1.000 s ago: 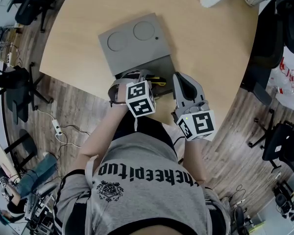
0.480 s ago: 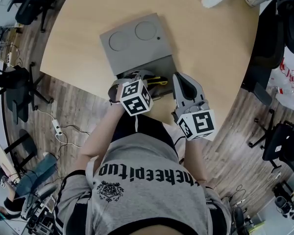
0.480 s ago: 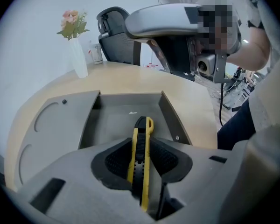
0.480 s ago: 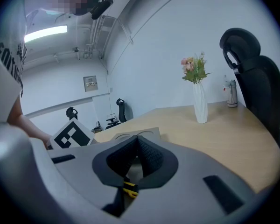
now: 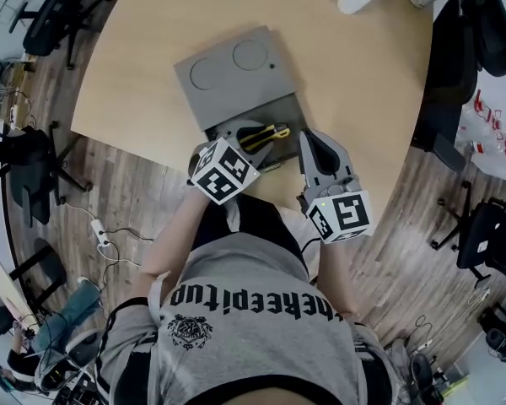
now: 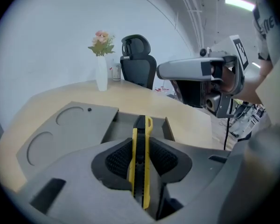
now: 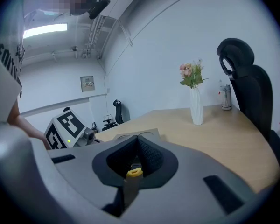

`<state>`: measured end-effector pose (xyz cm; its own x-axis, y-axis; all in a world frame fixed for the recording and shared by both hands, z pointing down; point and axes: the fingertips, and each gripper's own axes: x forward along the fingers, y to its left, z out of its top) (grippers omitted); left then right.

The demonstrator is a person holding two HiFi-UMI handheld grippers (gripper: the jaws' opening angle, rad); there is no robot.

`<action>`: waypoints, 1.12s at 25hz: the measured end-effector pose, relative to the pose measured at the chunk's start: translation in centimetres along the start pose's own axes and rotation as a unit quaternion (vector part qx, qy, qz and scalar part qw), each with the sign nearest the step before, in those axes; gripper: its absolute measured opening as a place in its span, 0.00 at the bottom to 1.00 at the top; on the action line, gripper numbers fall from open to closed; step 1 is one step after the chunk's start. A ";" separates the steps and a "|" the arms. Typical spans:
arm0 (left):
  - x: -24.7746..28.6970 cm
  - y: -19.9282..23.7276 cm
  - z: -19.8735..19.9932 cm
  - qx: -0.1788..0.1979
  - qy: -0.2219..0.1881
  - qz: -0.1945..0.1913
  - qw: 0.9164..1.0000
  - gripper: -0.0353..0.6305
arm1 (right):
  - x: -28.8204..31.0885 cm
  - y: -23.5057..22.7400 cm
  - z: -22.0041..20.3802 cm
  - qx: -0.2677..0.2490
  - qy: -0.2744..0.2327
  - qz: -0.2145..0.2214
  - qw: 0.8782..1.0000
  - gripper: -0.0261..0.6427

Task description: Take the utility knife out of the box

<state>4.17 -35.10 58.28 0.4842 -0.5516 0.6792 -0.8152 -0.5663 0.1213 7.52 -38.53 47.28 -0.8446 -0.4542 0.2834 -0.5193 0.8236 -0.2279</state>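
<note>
The grey box (image 5: 282, 112) lies open near the table's front edge, its lid (image 5: 236, 70) with two round recesses folded back. My left gripper (image 5: 251, 142) is over the box's well (image 6: 123, 122). Its jaws are closing and the ribbed pads (image 6: 116, 160) press on the yellow and black utility knife (image 6: 140, 162), which points out ahead over the well. The head view shows the knife (image 5: 268, 133) slanting above the box. My right gripper (image 5: 314, 146) rests shut just right of the box. A small yellow bit (image 7: 134, 172) sits low between its pads; I cannot tell what it is.
A white vase with flowers (image 6: 101, 73) stands at the table's far side, also seen as a vase (image 7: 196, 104) in the right gripper view. A black office chair (image 6: 139, 66) is behind the table. Wooden floor and more chairs (image 5: 8, 154) surround the round table (image 5: 354, 74).
The left gripper has rolled and risen, and the knife has come up with it from the box's well. The right gripper has stayed in place.
</note>
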 end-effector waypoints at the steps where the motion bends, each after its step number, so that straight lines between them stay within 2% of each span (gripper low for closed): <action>1: -0.6 0.0 0.3 -0.002 -0.011 0.002 1.000 0.24 | -0.1 0.4 0.1 -0.002 -0.001 -0.001 1.000 0.05; 5: -2.8 -0.2 1.3 -0.005 -0.051 0.006 0.999 0.24 | -0.6 1.8 0.3 -0.007 -0.009 -0.015 1.000 0.05; 14: -8.0 -0.6 3.5 0.017 -0.131 0.007 0.991 0.24 | -2.1 4.8 0.7 -0.011 -0.024 -0.050 0.998 0.05; 24: -13.6 -1.6 4.5 0.019 -0.217 0.011 0.976 0.24 | -3.5 8.5 1.2 -0.028 -0.042 -0.075 0.996 0.05; 28: -15.9 -2.2 4.5 0.026 -0.238 0.014 0.971 0.24 | -3.9 10.3 1.6 -0.033 -0.052 -0.081 0.995 0.05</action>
<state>-0.36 -27.85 43.95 0.5633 -0.7810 0.2695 -0.8196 -0.5696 0.0626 5.24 -28.85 42.34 -0.7607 -0.6135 0.2122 -0.6436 0.7553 -0.1234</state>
